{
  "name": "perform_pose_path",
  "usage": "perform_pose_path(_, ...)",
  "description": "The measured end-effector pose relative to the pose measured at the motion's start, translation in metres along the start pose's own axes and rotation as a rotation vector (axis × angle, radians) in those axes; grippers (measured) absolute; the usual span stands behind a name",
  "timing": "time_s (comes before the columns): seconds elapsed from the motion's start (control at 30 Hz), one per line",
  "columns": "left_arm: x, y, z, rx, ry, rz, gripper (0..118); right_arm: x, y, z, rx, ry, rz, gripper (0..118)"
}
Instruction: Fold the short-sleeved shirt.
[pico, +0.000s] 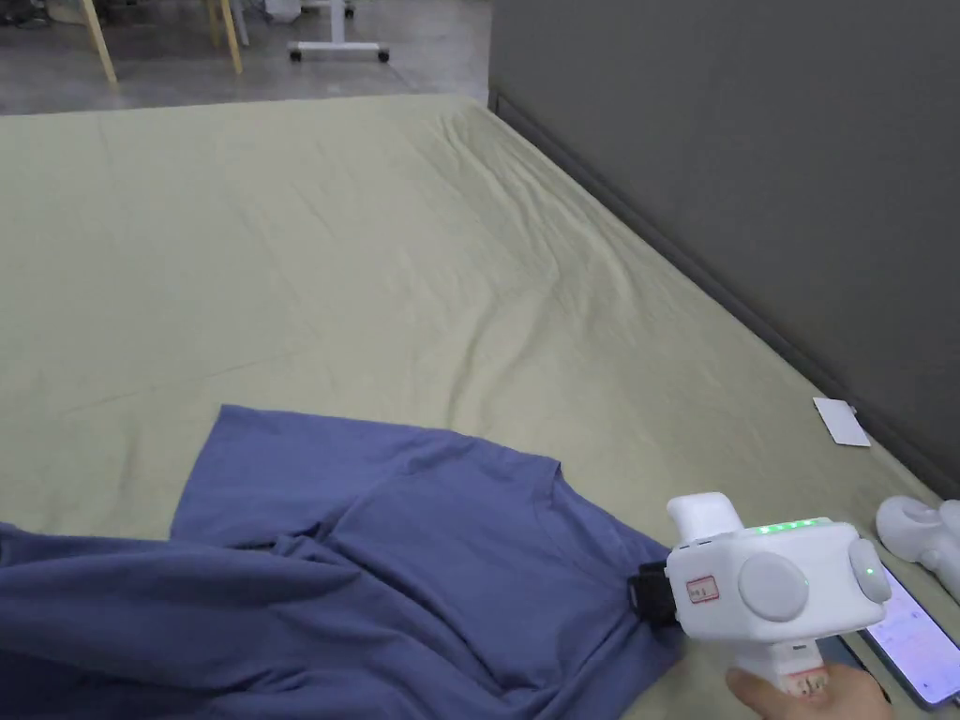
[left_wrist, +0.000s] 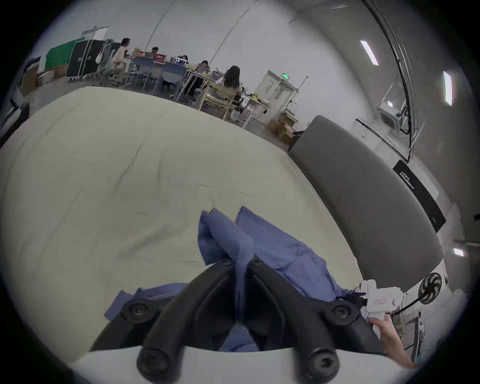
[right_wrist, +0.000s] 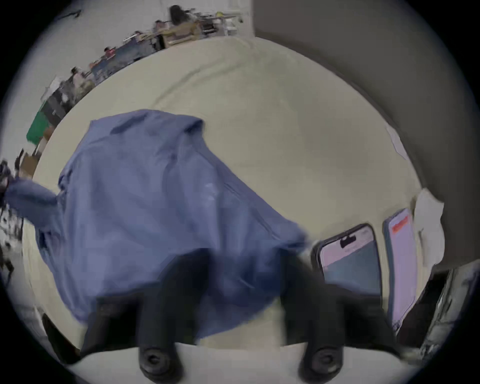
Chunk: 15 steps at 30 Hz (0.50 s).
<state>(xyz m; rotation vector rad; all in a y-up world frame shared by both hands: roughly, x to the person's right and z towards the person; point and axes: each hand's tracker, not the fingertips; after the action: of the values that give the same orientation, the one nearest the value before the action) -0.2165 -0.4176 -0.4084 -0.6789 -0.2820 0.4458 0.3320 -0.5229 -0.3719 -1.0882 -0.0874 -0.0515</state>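
1. Progress: early. No clean fold was visible; you were at the spread-and-flatten stage, as far as I could judge.
2. The shirt (pico: 375, 562) lay on the bed (pico: 375, 262), at the near edge and toward the right side, rumpled rather than flat.
3. 1 sleeve (pico: 272, 469) was spread out on the sheet toward the far side. The body was bunched in ridges across the near left.
4. Your left gripper (left_wrist: 240, 262) was closed on a pinch of the shirt: a bunched tail of cloth ran down between the jaws and lifted off the bed.
5. Your right gripper (pico: 649, 593) sat at the shirt's right edge, touching the cloth. The right gripper view was blurred; the jaws looked spread wide with cloth over them, but I could not tell if they gripped anything.
6. Look of the shirt: plain blue, thin, soft knit, seams showing along the shoulder. I'd expect it to drape and crease easily.
7. Left to do: flatten it, fold in both sleeves, fold the body.
8. 2 phones (right_wrist: 350, 257) lay just beside the shirt's right edge. Watch those.
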Motion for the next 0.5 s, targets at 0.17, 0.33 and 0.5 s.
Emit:
perform_pose_path(0.17,0.010,0.010,0.027,0.080,-0.038,-0.005,1,-0.019,0.002,0.030,0.109,0.047,0.046,5)
perform_pose_path(0.33,0.024,0.057,0.088,0.225,-0.125,-0.030,1,-0.034,0.033,0.124,0.393,0.173,-0.014,5)
perform_pose_path(0.5,0.050,0.140,0.170,0.347,-0.157,-0.112,1,-0.056,0.099,0.228,0.661,0.341,-0.015,5)
